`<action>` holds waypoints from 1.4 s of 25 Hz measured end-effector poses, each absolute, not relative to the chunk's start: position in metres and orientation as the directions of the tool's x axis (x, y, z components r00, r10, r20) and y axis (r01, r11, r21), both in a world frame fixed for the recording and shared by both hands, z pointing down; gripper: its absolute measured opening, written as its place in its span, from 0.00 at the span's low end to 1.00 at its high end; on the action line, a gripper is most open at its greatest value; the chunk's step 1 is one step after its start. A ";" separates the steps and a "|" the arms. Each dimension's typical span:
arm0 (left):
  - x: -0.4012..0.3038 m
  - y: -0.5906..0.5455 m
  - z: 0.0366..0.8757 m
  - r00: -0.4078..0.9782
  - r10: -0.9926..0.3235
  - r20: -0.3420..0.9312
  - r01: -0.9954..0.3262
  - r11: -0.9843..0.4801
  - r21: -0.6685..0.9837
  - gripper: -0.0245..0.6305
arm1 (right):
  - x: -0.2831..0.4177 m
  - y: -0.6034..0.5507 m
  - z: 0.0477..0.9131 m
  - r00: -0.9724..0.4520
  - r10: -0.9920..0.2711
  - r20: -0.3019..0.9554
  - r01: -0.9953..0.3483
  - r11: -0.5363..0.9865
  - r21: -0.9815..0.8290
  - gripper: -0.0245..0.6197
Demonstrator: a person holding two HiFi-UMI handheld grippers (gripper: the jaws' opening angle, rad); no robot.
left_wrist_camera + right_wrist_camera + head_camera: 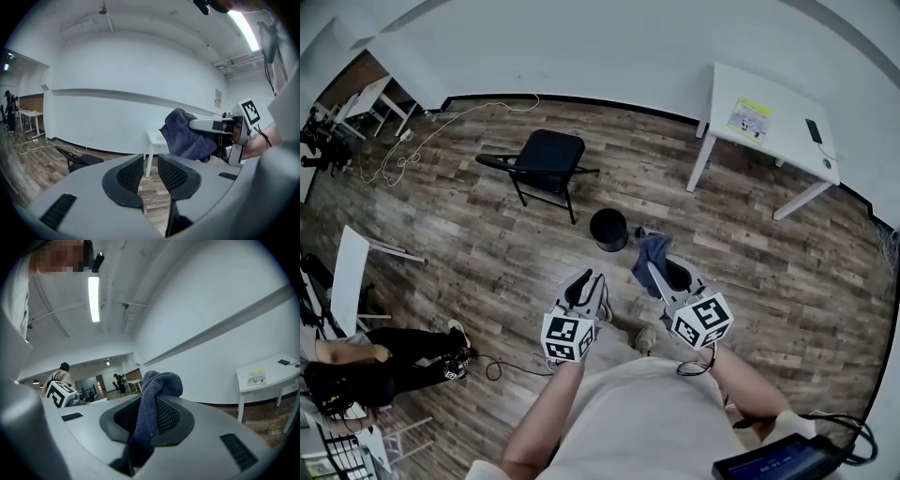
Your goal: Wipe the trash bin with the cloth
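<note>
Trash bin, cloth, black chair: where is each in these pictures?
trash bin (pixel 608 230), head view, on its dark round top.
cloth (pixel 149 411), right gripper view, on the strip below its bunched top.
black chair (pixel 547 153), head view, on its seat.

Looks like a sparse office or test lab. Wood-look plank floor (pixel 487 225), bare white walls (pixel 131 70), white desk (pixel 769 122) against the wall, black folding chair (pixel 546 161), loose cable (pixel 422 141) trailing across the floor, strip light (pixel 93 298) overhead. Possibly more desks (pixel 133 383) beyond me, too small to confirm.
</note>
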State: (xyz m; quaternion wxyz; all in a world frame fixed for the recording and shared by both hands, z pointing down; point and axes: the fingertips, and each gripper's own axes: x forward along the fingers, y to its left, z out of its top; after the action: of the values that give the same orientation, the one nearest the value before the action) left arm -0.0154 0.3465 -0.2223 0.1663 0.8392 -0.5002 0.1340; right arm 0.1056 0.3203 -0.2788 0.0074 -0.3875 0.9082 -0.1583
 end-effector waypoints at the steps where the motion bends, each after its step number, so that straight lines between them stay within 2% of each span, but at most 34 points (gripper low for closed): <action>1: -0.017 0.351 -0.225 0.461 -0.797 0.390 -0.886 -0.442 0.142 0.20 | 0.108 0.324 -0.282 -0.701 -0.705 0.104 -0.699 0.652 -0.295 0.15; 12: -0.044 0.377 -0.240 0.471 -0.794 0.384 -0.880 -0.455 0.138 0.20 | 0.107 0.347 -0.314 -0.723 -0.686 0.075 -0.681 0.691 -0.243 0.15; 24: -0.100 0.375 -0.236 0.529 -0.750 0.398 -0.844 -0.512 0.158 0.20 | 0.069 0.338 -0.330 -0.655 -0.749 0.096 -0.751 0.631 -0.196 0.15; 35: -0.134 0.371 -0.227 0.547 -0.752 0.368 -0.833 -0.530 0.156 0.20 | 0.048 0.350 -0.306 -0.581 -0.808 0.093 -0.811 0.567 -0.143 0.15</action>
State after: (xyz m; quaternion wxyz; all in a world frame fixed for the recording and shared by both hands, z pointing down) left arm -0.1340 0.3706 -0.2274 0.1584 0.8652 -0.4580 0.1285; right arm 0.0480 0.3502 -0.3060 -0.0086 -0.4575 0.8851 -0.0850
